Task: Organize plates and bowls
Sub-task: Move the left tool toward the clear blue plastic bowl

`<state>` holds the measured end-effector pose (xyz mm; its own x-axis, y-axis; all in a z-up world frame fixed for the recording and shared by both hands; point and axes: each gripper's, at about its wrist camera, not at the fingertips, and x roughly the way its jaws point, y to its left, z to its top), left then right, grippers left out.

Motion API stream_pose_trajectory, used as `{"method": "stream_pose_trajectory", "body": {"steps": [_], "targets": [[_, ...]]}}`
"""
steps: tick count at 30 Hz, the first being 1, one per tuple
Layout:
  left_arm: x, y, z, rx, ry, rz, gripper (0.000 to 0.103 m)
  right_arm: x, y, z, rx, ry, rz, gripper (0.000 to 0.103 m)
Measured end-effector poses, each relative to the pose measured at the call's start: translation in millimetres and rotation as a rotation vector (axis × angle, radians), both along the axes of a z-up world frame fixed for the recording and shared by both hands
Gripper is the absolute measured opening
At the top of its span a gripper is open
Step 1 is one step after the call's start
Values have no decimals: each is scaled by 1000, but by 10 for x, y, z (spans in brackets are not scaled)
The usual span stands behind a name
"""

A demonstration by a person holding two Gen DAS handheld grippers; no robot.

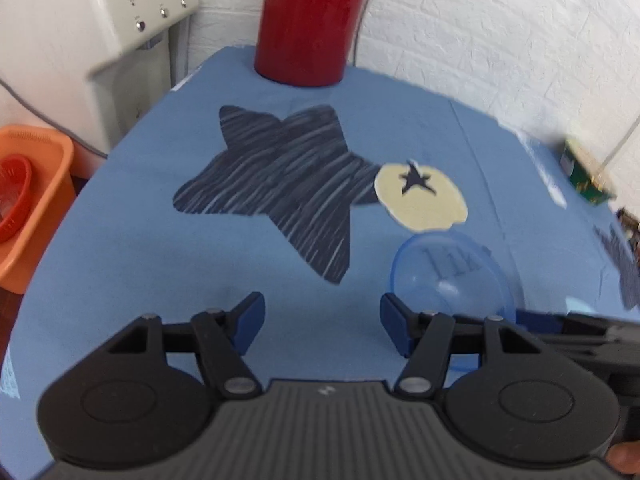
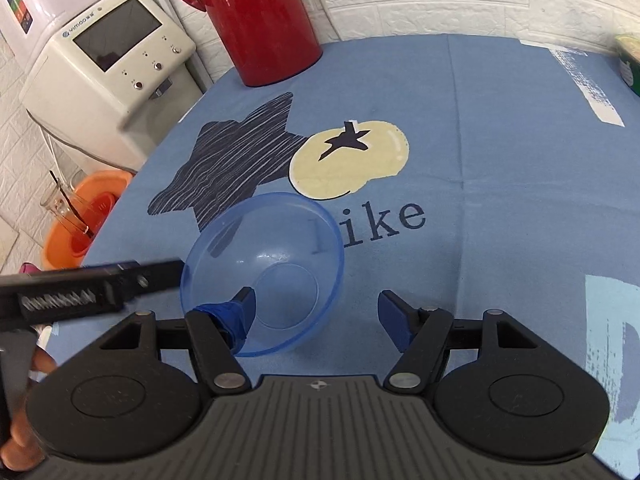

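We work at a table under a blue printed cloth (image 2: pixel 500 152), with a white brick wall behind, a red jug (image 2: pixel 260 20) at the far edge and an orange basin (image 1: pixel 32 208) off to the left. The clear blue bowl (image 2: pixel 264 272) stands upright on the cloth by the printed lettering.

Our right gripper (image 2: pixel 316 312) is spread wide, its left finger (image 2: pixel 236 316) dipping over the near rim into the bowl, the other outside and apart. To grip well, we judge we should shift so the rim sits between the pads, then close gently, since thin plastic may slip or flex.

Our left gripper (image 1: pixel 322 322) is also wide and empty, held low and level just left of the bowl.
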<state>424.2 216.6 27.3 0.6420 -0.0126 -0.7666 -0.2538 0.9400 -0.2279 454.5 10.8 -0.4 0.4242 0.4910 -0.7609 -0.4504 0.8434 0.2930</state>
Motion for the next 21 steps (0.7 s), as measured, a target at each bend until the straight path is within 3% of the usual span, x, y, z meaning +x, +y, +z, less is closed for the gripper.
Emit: {"method": "stream_pose_trajectory", "body": {"steps": [2,7,11,15,21], "targets": [[-4,40,54,16,-22,24,63,19,-14,-2,9,-4,-3,54],[131,-33,62,-13,-27,-31,63,90,44,-36,-4,-5,-2,54],[315,-157,-95,24,12,-58,63,94,134,-33,-48,-38,18,54],[434,-158,-258,9,42,-51,64,81,237,-54,-88,-79,51,54],[475,-214,-310,51,20,-77,64,50,355,-103,-133,-140,86,58]]}}
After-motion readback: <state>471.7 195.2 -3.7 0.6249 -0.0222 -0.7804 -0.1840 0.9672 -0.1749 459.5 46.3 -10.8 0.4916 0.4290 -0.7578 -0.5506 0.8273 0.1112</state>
